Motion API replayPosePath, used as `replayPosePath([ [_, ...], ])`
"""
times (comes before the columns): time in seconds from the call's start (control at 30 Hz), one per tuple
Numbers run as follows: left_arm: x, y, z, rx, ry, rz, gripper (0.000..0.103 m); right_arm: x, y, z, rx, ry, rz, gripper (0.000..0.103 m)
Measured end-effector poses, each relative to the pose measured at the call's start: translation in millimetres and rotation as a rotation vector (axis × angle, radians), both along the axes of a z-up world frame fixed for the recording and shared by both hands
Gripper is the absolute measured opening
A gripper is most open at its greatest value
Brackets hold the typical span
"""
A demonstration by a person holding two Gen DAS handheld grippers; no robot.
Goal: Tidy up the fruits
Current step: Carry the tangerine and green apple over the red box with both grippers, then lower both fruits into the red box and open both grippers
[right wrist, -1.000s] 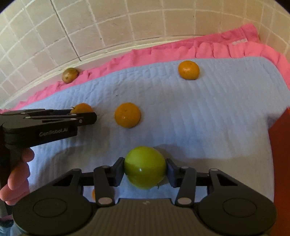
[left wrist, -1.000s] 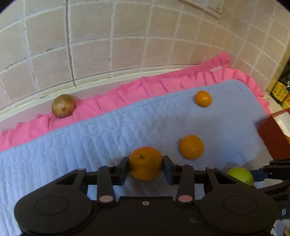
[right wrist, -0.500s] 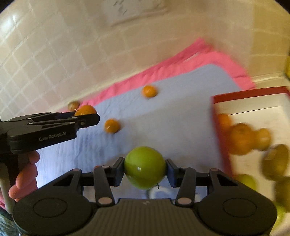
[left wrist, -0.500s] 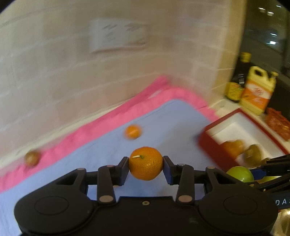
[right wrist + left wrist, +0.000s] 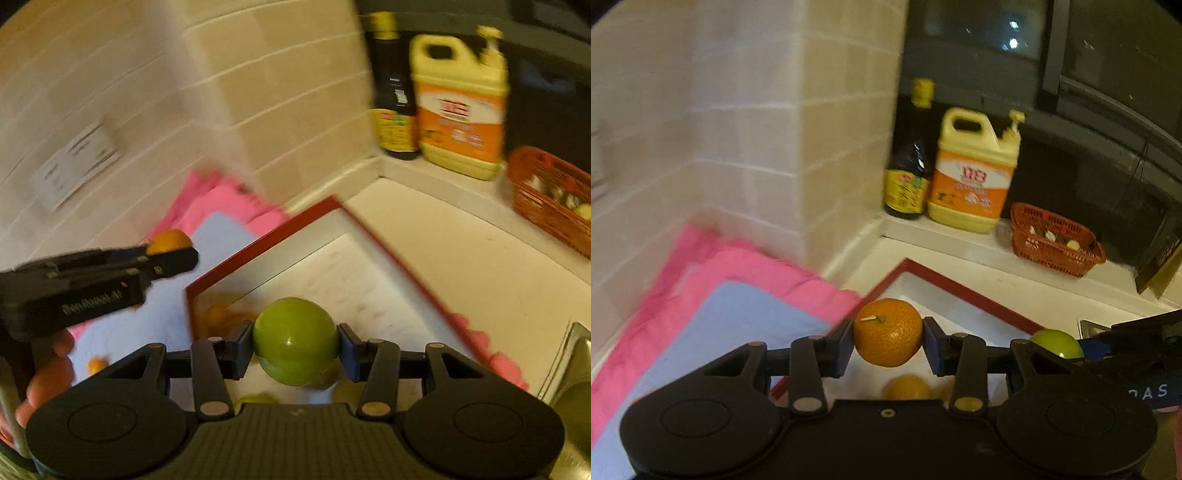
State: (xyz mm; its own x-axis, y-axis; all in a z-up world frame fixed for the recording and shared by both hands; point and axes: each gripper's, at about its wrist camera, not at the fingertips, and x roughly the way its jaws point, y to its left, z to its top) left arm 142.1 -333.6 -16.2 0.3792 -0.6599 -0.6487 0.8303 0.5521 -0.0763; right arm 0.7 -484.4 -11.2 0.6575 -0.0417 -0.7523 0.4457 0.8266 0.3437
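My left gripper (image 5: pixel 888 345) is shut on an orange (image 5: pixel 887 331) and holds it above the near left corner of the red-rimmed white box (image 5: pixel 964 291). My right gripper (image 5: pixel 295 349) is shut on a green fruit (image 5: pixel 295 339) above the same box (image 5: pixel 266 240). The green fruit also shows at the right of the left wrist view (image 5: pixel 1057 343), and the held orange shows in the right wrist view (image 5: pixel 169 240). Several orange and green fruits lie in the box, mostly hidden under the grippers. One orange (image 5: pixel 96 365) lies on the blue mat (image 5: pixel 166 314).
A dark sauce bottle (image 5: pixel 910 155), a yellow detergent jug (image 5: pixel 975 173) and an orange plastic basket (image 5: pixel 1054 240) stand on the ledge behind the box. A pink cloth (image 5: pixel 757 266) lies under the blue mat. A tiled wall corner juts out at left. A sink edge (image 5: pixel 569 369) is at right.
Both grippers have swung right from over the mat to above the box, each still holding its fruit. The bottle, jug and basket have come into view.
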Motion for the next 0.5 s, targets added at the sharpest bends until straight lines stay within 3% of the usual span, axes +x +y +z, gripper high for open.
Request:
replayPosePath([
  [0.2,33.0,-55.1,-42.8,0.081,0.104,0.002,0.048,32.2,-24.2,-37.8,0.043,0.030,-0.104,0.050],
  [0.5,54.8,-75.4,-84.5,0.147,0.158,-0.022,0.048,49.6,-33.3,-80.7,0.065,0.107,-0.147,0.050],
])
